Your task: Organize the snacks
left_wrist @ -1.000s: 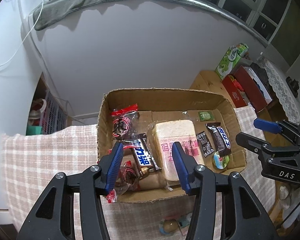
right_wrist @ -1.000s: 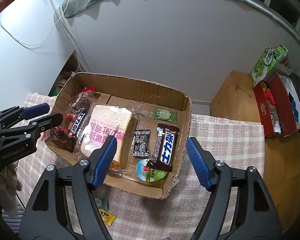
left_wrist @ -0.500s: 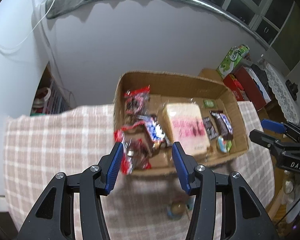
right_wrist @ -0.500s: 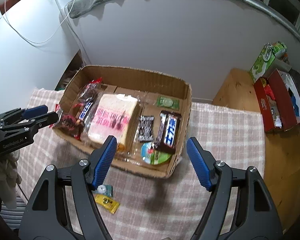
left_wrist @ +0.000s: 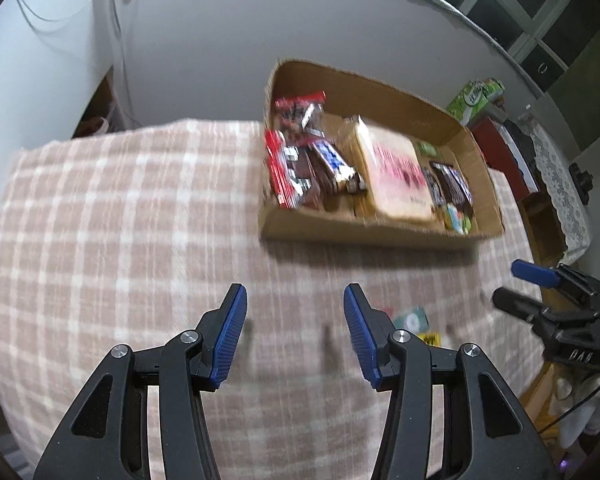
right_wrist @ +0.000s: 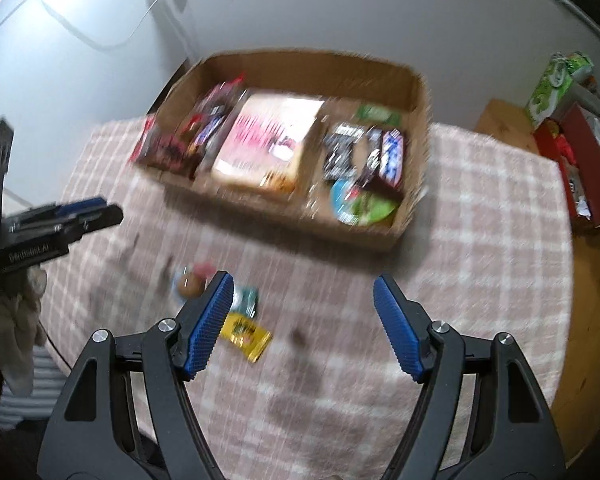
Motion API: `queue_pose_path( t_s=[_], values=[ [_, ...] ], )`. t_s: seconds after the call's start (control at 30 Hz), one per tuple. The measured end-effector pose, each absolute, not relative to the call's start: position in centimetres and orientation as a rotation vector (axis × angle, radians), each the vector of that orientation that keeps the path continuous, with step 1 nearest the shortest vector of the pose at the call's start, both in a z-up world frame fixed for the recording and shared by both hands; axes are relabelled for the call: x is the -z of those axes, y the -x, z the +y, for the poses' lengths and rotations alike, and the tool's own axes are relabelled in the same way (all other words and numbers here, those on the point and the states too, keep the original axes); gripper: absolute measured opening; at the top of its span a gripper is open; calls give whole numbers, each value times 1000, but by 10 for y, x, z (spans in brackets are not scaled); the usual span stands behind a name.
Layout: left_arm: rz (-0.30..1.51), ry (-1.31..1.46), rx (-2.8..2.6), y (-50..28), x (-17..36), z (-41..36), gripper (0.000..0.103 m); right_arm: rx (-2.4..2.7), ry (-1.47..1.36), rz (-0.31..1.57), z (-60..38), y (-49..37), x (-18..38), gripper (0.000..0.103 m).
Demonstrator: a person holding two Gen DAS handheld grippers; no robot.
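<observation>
Left wrist view shows our left hand-held gripper [left_wrist: 294, 330] wide open and holding nothing above the checked tabletop [left_wrist: 120, 220]. Further right sits the cardboard box [left_wrist: 364, 232], full of snacks. From the right wrist view, a yellow packet [right_wrist: 246, 334] lies loose on the cloth near the box, and our right hand-held gripper [right_wrist: 302, 326] is open and empty too.
</observation>
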State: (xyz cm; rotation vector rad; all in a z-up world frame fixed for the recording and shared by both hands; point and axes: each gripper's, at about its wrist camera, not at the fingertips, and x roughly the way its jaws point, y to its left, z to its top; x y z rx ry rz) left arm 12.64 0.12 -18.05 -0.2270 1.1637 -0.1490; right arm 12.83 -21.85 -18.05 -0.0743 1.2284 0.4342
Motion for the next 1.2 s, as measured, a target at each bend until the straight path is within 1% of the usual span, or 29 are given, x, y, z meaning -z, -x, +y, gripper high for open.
queue_pose_path(
  t_s=[0.3, 0.33, 0.4, 0.47, 0.73, 0.87, 1.1, 1.2],
  values=[
    [1231, 231, 210, -115, 203, -20, 49, -589, 202, 1279, -190, -103, 204, 75],
    [1237, 222, 215, -114, 206, -24, 49, -603, 215, 1284, -187, -102, 207, 73],
    [1248, 211, 227, -114, 210, -31, 49, -614, 233, 1298, -183, -101, 213, 59],
    [1254, 206, 239, -113, 212, -35, 49, -625, 252, 1318, -179, -100, 220, 54],
    [1267, 184, 260, -117, 218, -44, 49, -653, 295, 1332, -169, -104, 233, 53],
    [1275, 171, 270, -119, 221, -48, 49, -658, 311, 1343, -161, -108, 240, 45],
    [1278, 157, 289, -123, 224, -56, 49, -653, 331, 1340, -151, -105, 248, 43],
    [1277, 159, 294, -124, 224, -58, 49, -635, 328, 1340, -151, -106, 249, 36]
  ],
)
